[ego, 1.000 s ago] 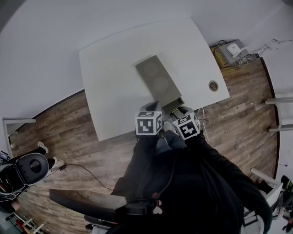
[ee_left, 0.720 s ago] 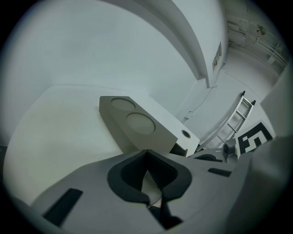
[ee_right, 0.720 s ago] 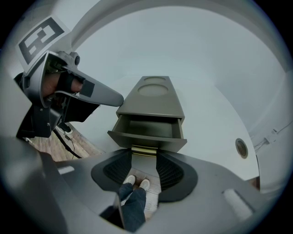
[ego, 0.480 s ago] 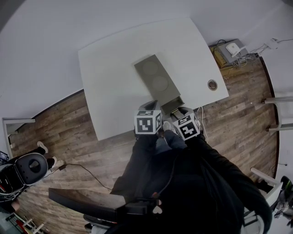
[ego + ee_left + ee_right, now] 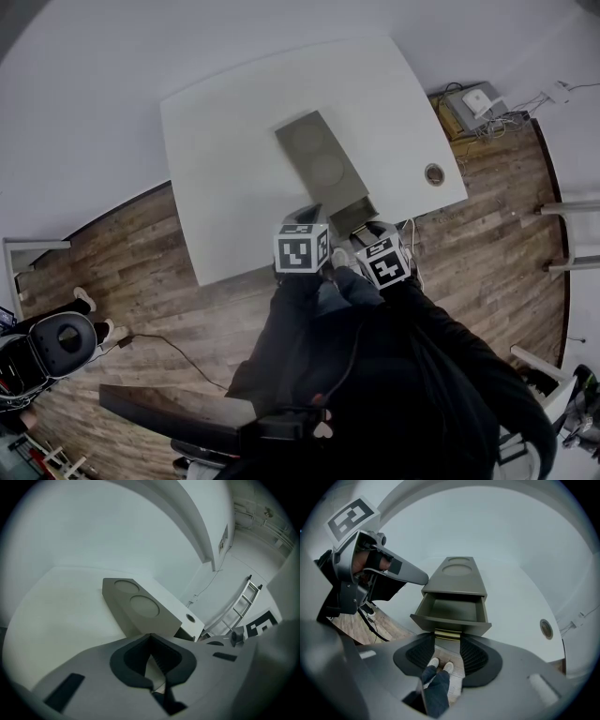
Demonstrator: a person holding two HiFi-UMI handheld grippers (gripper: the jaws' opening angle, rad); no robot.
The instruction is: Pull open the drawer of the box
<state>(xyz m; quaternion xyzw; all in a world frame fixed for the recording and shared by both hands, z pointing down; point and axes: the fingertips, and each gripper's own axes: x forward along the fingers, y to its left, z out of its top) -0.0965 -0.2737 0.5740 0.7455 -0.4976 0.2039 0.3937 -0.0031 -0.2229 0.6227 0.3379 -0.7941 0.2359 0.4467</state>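
Right gripper view: my right gripper [image 5: 447, 643] clamps the handle [image 5: 447, 634] of the drawer [image 5: 451, 610], out at the box's [image 5: 456, 577] 6 o'clock, near the table [image 5: 520, 597] edge. My left gripper [image 5: 151, 638] is pinched together, empty; bare room at 9 o'clock.

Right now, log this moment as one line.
drawer: pulled open | right gripper: shut on handle | left gripper: shut, empty | box: on table
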